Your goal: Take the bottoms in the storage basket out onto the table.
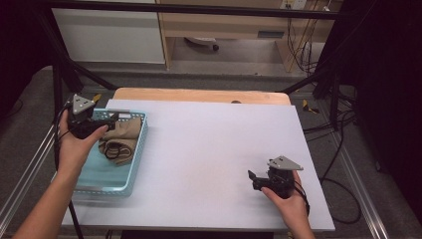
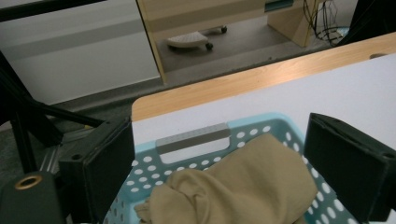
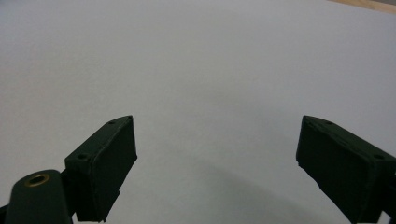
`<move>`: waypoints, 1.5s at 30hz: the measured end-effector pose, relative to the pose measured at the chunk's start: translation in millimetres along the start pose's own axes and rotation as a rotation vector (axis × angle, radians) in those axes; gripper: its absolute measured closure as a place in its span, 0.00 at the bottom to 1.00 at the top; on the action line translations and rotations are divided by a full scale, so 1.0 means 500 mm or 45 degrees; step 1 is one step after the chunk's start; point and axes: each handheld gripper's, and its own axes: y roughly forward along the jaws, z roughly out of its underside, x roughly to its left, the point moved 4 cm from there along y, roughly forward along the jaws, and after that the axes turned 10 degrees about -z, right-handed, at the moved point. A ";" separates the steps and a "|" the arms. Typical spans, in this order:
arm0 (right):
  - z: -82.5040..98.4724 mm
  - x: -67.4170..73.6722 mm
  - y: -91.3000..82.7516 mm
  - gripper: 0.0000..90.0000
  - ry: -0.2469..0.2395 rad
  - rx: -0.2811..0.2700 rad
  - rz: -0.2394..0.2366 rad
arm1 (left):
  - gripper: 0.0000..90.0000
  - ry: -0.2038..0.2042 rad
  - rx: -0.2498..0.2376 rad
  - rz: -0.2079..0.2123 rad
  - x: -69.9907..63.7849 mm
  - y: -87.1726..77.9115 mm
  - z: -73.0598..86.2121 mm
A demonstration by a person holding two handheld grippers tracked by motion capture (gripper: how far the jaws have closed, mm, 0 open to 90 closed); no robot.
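Note:
A light blue perforated basket sits at the table's left side with a crumpled tan cloth in its far half. My left gripper hovers over the basket's far left corner, open and empty. In the left gripper view its gripper has the jaws wide apart above the tan cloth, with the basket handle slot just beyond. My right gripper is low over the white table at the front right, pointing left. It is open; in the right gripper view this gripper has nothing between its jaws.
A strip of bare wood shows along the table's far edge. Black frame posts stand at the left and right. Cables lie on the floor to the right. A wooden cabinet stands beyond the table.

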 end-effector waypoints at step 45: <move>0.016 0.045 0.032 0.12 -0.077 0.109 -0.052 | 0.21 -0.101 0.412 0.055 0.002 0.116 0.163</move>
